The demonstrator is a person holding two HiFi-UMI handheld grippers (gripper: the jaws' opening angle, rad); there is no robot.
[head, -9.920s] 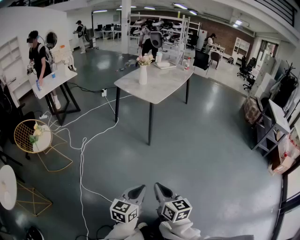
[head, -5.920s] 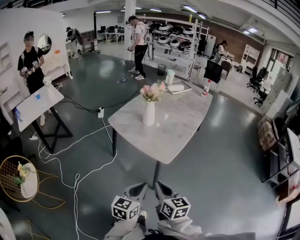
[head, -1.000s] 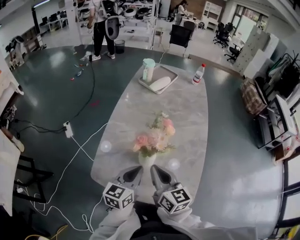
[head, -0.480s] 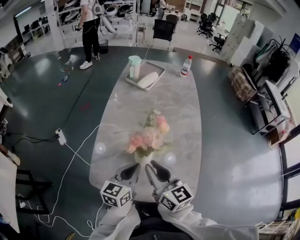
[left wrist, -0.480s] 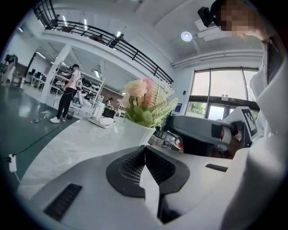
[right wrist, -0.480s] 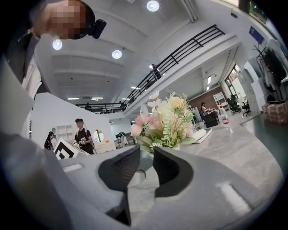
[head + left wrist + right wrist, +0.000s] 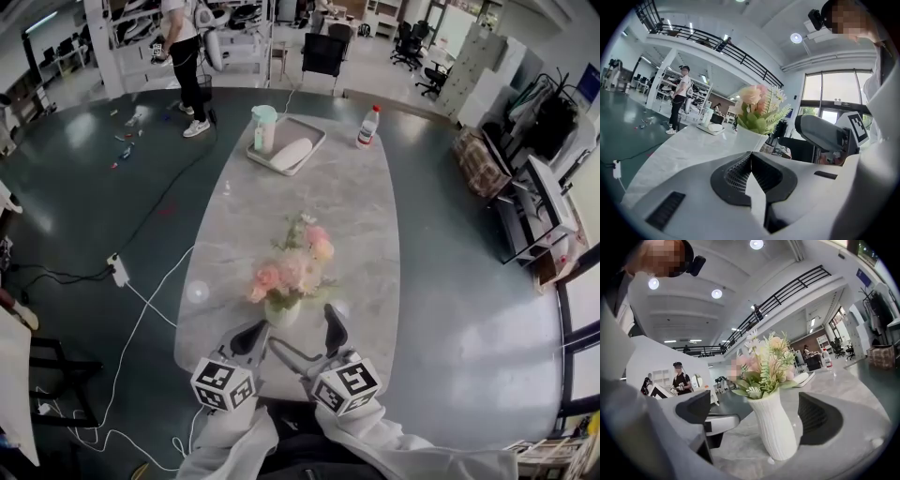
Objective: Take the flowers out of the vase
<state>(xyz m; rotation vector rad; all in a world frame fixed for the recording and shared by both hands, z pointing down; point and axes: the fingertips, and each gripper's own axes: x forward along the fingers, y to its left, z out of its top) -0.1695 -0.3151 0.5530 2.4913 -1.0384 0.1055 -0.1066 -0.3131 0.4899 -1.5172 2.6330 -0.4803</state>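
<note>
A white ribbed vase (image 7: 281, 312) is set upright near the close end of a long marble table (image 7: 356, 216). The flowers (image 7: 292, 267) (pink blooms among green leaves) are seen in the vase, none taken out.

The right gripper (image 7: 305, 333) is held level at the table's near edge, and its jaws are opening. In the right gripper view they are spread wide, with the vase (image 7: 774, 430) standing between them. Neither pad is pressed against it; a gap is left on both sides. The flowers (image 7: 764, 363) are seen above the jaws, untouched.

The left gripper (image 7: 251, 336) is held just beside the right one, to the left of the vase. In the left gripper view its jaws (image 7: 751, 161) are seen closed together with nothing between them. The vase (image 7: 752, 138) and flowers (image 7: 760, 105) are seen just beyond its tips, apart from them.

At the far end of the table a tray (image 7: 286, 145) is laid, with a pale green cup (image 7: 264, 127) stood on its left corner. A bottle (image 7: 369, 127) is stood to the tray's right. A person (image 7: 187, 47) is seen standing beyond the table, and white cables (image 7: 141, 300) are strewn on the floor to the left.
</note>
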